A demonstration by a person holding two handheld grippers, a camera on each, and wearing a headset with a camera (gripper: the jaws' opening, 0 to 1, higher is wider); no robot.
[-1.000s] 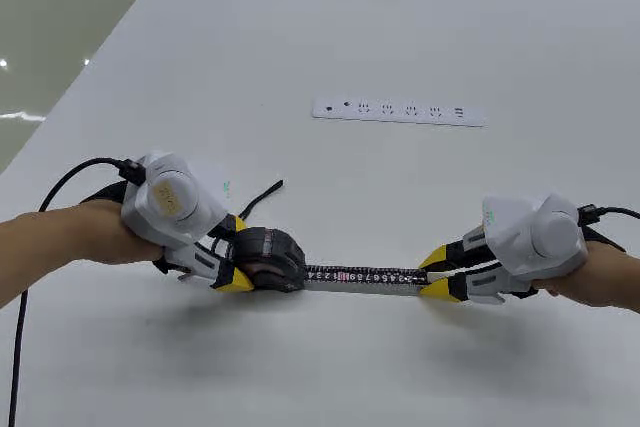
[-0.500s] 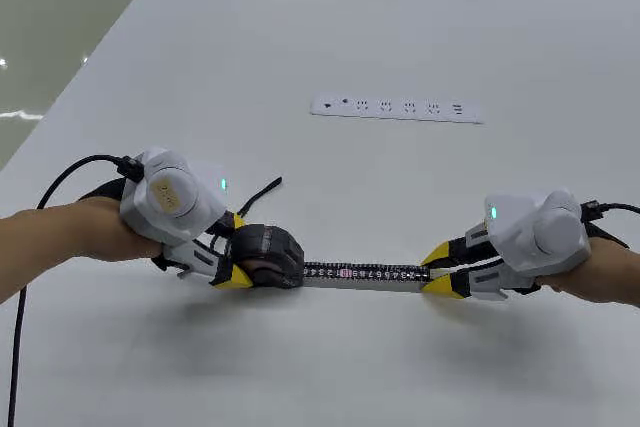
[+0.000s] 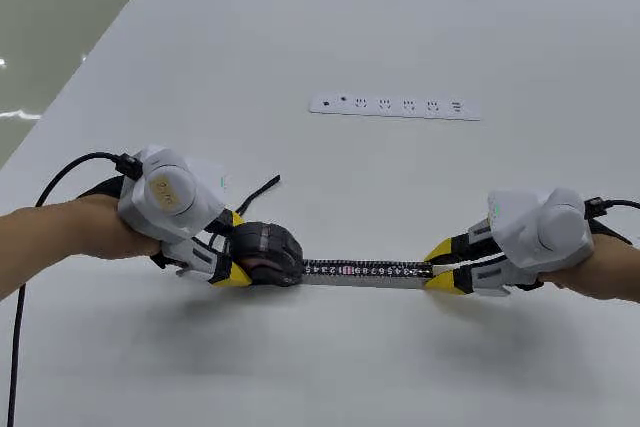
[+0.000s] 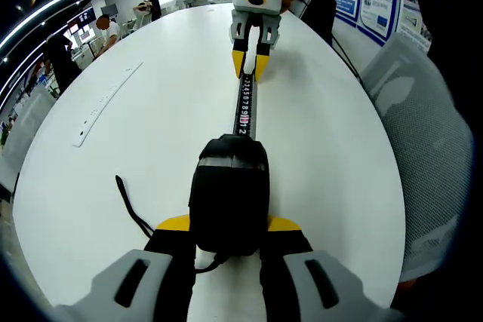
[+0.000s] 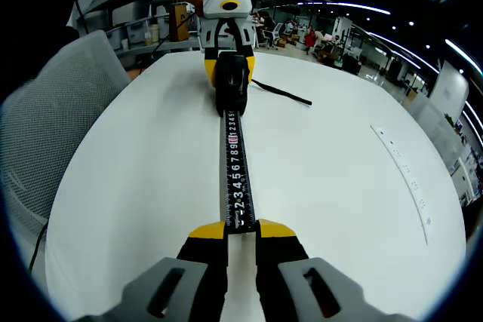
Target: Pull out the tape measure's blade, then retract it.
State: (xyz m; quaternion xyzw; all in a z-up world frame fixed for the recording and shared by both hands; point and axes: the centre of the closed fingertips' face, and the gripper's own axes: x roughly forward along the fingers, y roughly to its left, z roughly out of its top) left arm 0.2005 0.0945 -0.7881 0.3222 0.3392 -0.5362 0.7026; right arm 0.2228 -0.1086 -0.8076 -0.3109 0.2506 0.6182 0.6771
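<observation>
A black tape measure case [image 3: 265, 254] rests on the white table, and my left gripper [image 3: 237, 265] is shut on it from the left. Its black numbered blade [image 3: 365, 270] stretches flat to the right, where my right gripper [image 3: 440, 265] is shut on the blade's end. The left gripper view has the case [image 4: 229, 194] between my yellow-tipped jaws, with the blade [image 4: 246, 107] running away to the right gripper [image 4: 250, 65]. From the right gripper view the blade [image 5: 235, 171] leads to the case [image 5: 229, 73] and the left gripper [image 5: 225, 49].
A white power strip [image 3: 395, 106] lies across the table beyond the grippers. The case's black wrist strap [image 3: 260, 192] trails behind the left gripper. A black cable [image 3: 40, 217] runs off the left edge. A grey mesh chair [image 4: 423, 156] stands beside the table [image 3: 330, 37].
My right gripper has edged slightly to the right, so a little more blade is out. The left gripper and the case have stayed put.
</observation>
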